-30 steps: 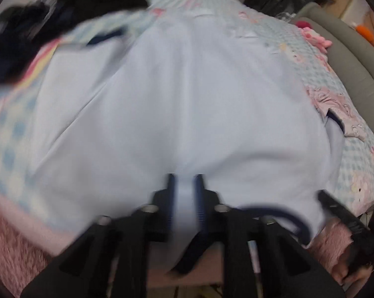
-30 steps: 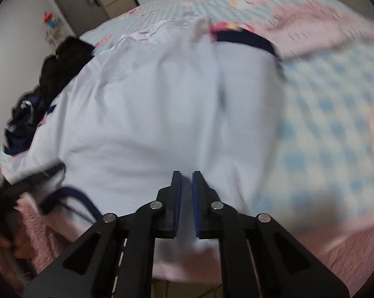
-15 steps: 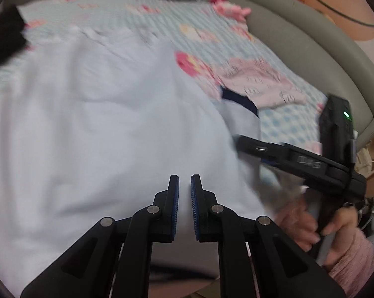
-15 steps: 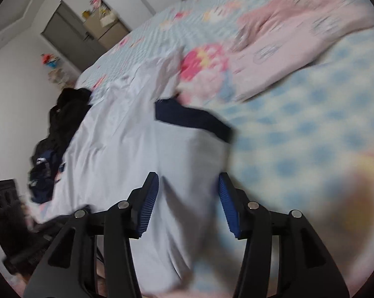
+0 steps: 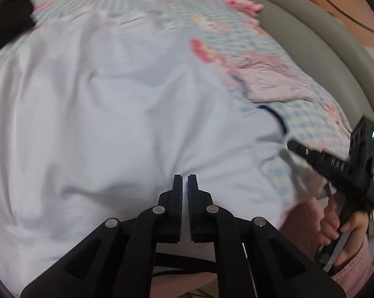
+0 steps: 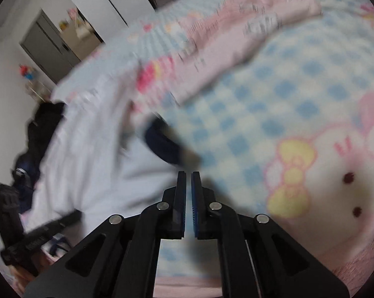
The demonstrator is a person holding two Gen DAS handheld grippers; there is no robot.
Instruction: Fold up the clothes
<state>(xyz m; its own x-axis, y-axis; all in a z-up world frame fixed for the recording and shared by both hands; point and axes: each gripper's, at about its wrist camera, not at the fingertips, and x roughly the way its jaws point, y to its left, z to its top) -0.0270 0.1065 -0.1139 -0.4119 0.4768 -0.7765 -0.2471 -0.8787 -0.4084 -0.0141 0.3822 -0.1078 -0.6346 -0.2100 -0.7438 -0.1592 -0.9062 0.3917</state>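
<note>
Risk: our left gripper [image 5: 185, 177] and right gripper [image 6: 188, 173], both clenched on the pale shirt [image 5: 117, 114], may lose their thin pinch of hem ahead if we tug.

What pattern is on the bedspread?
Blue and white checks with pink cartoon figures on the bedspread, clearest in the right wrist view.

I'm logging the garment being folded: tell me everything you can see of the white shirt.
The white shirt is a soft, wrinkled garment with a navy sleeve cuff. It lies spread on the checked bedspread, dark clothes along its far side. The left claw is shut on its near edge; the right claw looks closed beside the cuffed sleeve.
</note>
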